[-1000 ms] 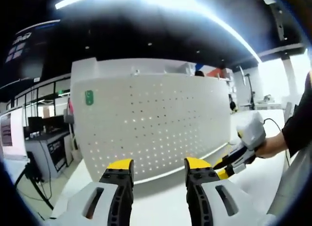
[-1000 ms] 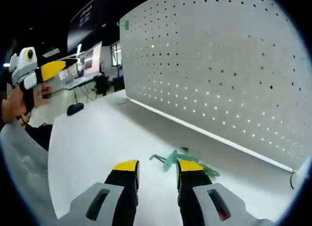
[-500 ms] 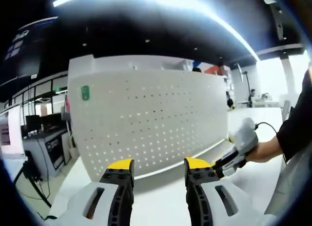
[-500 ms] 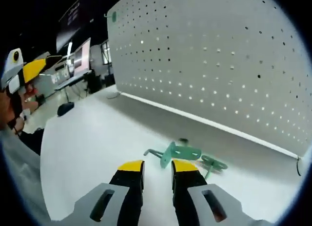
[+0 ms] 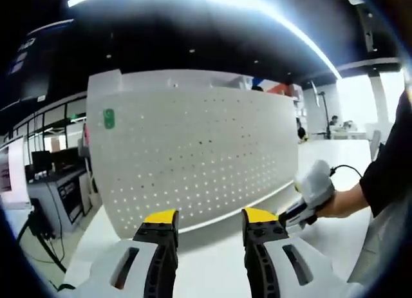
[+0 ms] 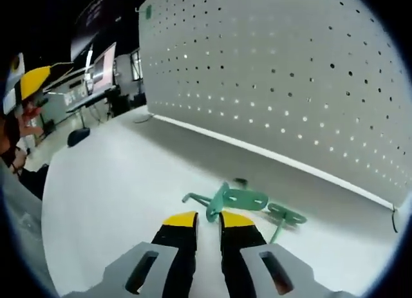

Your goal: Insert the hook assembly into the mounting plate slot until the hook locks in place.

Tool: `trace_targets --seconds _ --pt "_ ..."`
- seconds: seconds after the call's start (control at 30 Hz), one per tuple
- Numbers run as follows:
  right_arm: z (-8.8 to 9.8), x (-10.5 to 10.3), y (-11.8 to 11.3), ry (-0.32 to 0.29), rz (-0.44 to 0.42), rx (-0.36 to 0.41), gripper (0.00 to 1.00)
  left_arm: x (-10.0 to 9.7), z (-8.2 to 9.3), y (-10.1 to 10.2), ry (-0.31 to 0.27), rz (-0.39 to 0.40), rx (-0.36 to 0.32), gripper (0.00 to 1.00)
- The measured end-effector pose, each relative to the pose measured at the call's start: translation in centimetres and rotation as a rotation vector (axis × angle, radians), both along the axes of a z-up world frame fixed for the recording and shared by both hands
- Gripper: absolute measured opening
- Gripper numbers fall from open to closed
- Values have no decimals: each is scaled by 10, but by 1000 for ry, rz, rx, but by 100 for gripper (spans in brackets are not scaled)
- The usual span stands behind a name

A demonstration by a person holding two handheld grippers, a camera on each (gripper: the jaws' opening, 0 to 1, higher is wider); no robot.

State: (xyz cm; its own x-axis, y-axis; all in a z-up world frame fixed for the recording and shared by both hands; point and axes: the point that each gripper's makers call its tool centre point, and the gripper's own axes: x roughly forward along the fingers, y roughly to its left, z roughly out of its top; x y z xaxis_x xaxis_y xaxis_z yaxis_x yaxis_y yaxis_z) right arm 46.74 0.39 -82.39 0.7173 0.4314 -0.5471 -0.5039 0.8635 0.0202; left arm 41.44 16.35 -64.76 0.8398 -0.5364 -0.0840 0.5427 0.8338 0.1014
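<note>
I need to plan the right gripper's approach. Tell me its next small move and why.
Probably ease the right gripper forward and down onto the nearer green hook. Its jaws are nearly closed and empty, just short of the hook, which lies flat on the white table beside a second green hook, in front of the pegboard. The jaws would likely need to open a little first.

Long ceiling light strip (image 5: 212, 5) is blowing out to pure white glare in the left gripper view, and the ceiling around it is staying really dark. Fisheye is bending the pegboard (image 5: 193, 159) hard toward the edges. Soft shadow is lying on the white counter (image 6: 116, 188) along the board's base; everything's looking a bit soft.
</note>
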Motion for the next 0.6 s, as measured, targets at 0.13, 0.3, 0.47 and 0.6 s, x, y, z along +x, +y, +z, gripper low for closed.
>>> trace_targets --seconds 0.13,0.3,0.47,0.6 --pt "1 0 -11 -1 -31 6 8 0 0 0 2 1 -2 39" --pt "3 4 -21 -9 -70 15 7 0 -1 1 4 1 -4 39" --pt "3 5 -16 -22 -45 3 6 0 -1 0 8 -2 -5 38" --pt "2 5 -14 -25 -32 -15 3 -1 -1 -1 8 -4 -3 38"
